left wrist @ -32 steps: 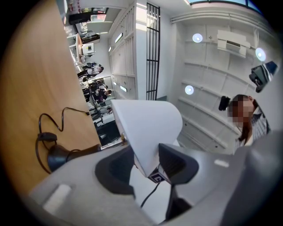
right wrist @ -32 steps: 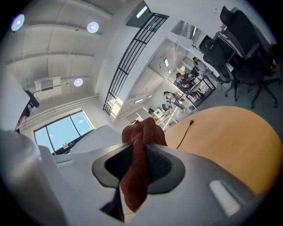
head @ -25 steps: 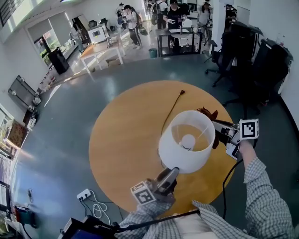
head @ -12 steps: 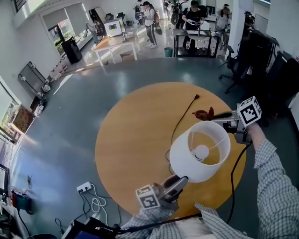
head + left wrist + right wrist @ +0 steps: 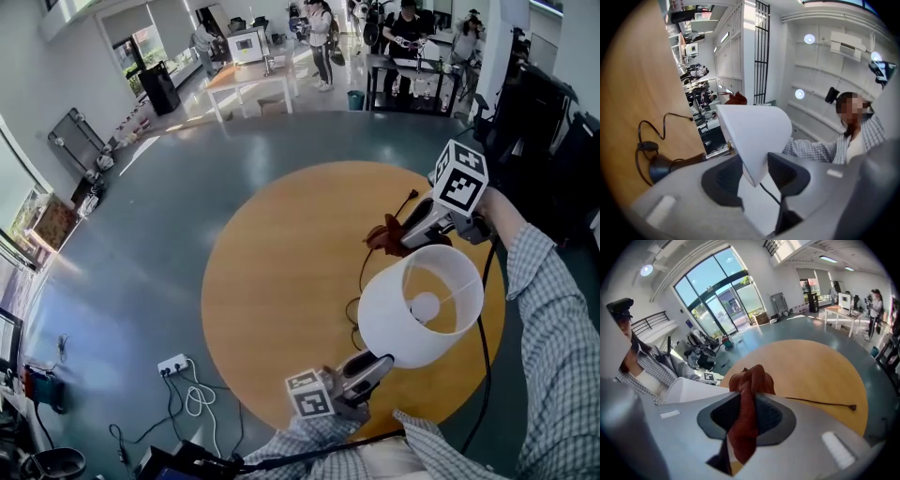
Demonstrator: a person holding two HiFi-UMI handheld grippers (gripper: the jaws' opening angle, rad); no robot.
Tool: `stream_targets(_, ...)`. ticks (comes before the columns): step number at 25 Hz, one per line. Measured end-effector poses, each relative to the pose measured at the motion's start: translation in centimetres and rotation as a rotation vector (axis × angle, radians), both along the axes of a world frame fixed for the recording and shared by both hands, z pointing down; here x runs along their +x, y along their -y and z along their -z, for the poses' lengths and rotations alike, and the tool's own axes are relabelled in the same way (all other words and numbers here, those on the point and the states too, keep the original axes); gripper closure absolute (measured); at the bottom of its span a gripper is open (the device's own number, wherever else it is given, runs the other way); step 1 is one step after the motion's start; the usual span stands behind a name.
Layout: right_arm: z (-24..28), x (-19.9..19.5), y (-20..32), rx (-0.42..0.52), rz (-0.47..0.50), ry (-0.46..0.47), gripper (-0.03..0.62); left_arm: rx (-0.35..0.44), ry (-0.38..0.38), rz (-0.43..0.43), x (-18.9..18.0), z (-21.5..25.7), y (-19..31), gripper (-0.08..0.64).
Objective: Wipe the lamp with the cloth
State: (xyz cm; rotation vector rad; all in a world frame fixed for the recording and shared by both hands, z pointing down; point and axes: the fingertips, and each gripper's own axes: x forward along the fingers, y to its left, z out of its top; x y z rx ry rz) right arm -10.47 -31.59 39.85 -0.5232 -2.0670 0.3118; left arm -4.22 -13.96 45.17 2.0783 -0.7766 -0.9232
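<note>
- Nearest us, the left gripper (image 5: 373,364) is clamped on the near rim of the lamp (image 5: 422,305); the left gripper view shows its jaws pinching the thin edge of the white shade (image 5: 752,131)
- The shade's open top faces up toward us, with the bulb (image 5: 425,307) showing inside
- The dark base (image 5: 658,166) shows only in the left gripper view, and we cannot tell whether it touches the counter (image 5: 272,281)
- Just beyond the shade's far rim, the right gripper (image 5: 398,236) holds the rust-red cloth (image 5: 382,234) bunched between narrowly set jaws
- The lamp's dark cord (image 5: 360,281) trails over the round wooden counter toward its far right edge
- On the grey floor (image 5: 169,216) at near left lies a white power strip (image 5: 173,366)
- Farthest off, people (image 5: 323,33) stand by tables
</note>
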Motion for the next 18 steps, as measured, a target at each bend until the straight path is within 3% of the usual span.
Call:
stream_targets(7,-0.2,-1.5,-2.2,0.138,0.287,-0.159,0.494,-0.004,0.002,0.012,2.2,0.0,1.9,0.394)
stream_targets(12,-0.4,-4.5,-6.4,0.261,0.451,-0.22,0.494,-0.008,0.002,0.011,0.4,0.1,1.1,0.394)
stream_targets(18,-0.2,-4.9,-10.4,0.488,0.616,-0.19,0.494,-0.016,0.004,0.017,0.2,-0.1,0.9,0.394)
